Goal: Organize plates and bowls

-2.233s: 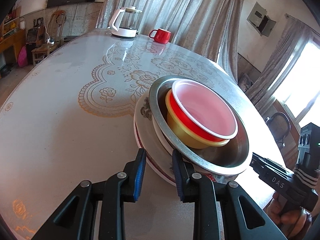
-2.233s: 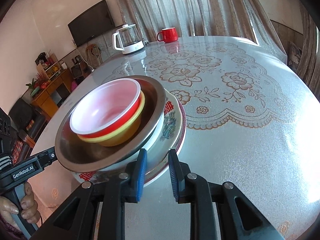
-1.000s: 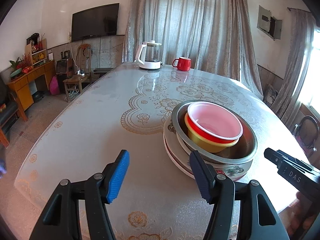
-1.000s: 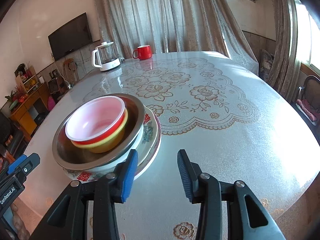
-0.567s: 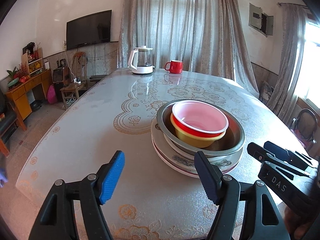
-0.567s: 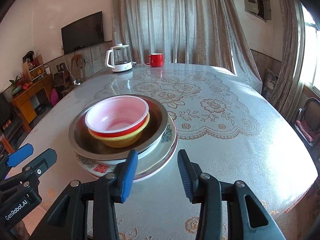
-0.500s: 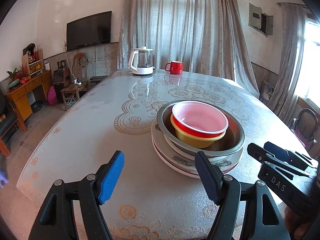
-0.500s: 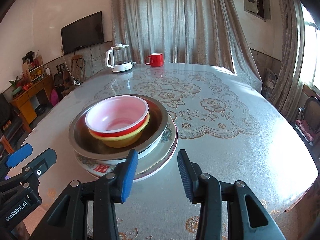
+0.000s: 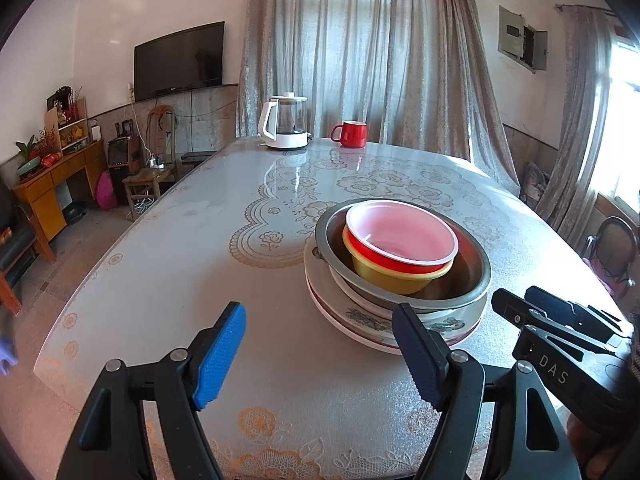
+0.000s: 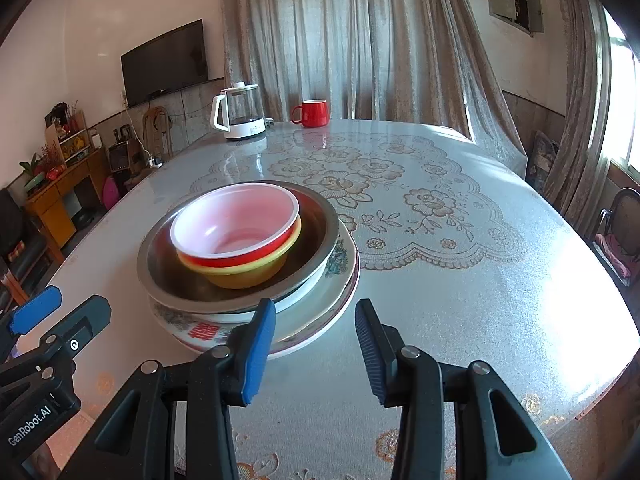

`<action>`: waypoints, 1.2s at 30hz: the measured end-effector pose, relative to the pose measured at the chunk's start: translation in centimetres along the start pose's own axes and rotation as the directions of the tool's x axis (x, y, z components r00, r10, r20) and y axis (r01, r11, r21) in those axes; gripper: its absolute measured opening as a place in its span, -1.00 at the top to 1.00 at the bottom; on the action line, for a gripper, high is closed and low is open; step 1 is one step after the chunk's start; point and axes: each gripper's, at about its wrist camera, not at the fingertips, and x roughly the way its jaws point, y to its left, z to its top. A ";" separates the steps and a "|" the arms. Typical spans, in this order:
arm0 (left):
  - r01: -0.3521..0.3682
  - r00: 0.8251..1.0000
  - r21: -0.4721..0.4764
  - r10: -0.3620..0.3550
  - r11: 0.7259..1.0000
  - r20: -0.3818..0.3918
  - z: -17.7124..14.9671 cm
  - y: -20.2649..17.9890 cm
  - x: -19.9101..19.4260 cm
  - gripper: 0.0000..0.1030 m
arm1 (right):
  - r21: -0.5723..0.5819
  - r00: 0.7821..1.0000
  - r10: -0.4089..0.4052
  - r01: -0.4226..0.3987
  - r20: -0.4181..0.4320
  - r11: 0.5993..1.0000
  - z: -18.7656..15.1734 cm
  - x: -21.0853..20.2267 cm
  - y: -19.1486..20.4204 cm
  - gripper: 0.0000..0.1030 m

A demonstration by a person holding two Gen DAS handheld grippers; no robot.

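Note:
A stack of dishes stands near the table's front edge. A red bowl [image 9: 400, 236] with a pale inside sits in a yellow bowl [image 9: 396, 280]. Both rest in a metal bowl [image 9: 472, 276] on patterned plates [image 9: 360, 316]. My left gripper [image 9: 317, 310] is open wide, just short of the stack's near left side and touching nothing. In the right wrist view the same red bowl [image 10: 236, 220], metal bowl [image 10: 320, 220] and plates [image 10: 340, 280] lie ahead. My right gripper [image 10: 315, 306] is open and empty in front of the plates' rim.
A glass kettle [image 9: 286, 126] and a red mug [image 9: 352, 134] stand at the far end of the lace-patterned table [image 9: 180, 272]. Curtains hang behind. A chair [image 9: 616, 248] stands off the right side. Each gripper shows at the edge of the other's view.
Both grippers have backed away from the stack's rim, where their jaws stood narrow, and have opened. The left jaws have spread wider still. The stack has stayed in place.

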 end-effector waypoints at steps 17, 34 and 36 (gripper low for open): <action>0.003 1.000 0.002 -0.003 1.000 0.004 -0.1 -0.1 -0.3 -0.48 | 0.002 1.000 -0.007 0.007 0.005 1.000 0.2 -0.1 -0.1 0.19; 0.001 1.000 0.003 -0.001 1.000 0.007 0.1 -0.1 -0.3 -0.52 | 0.004 1.000 -0.001 0.000 0.003 1.000 0.0 -0.1 -0.1 0.19; 0.000 1.000 0.000 0.000 1.000 0.009 0.1 -0.1 -0.4 -0.52 | 0.003 1.000 -0.001 0.001 0.003 1.000 0.0 -0.1 -0.1 0.19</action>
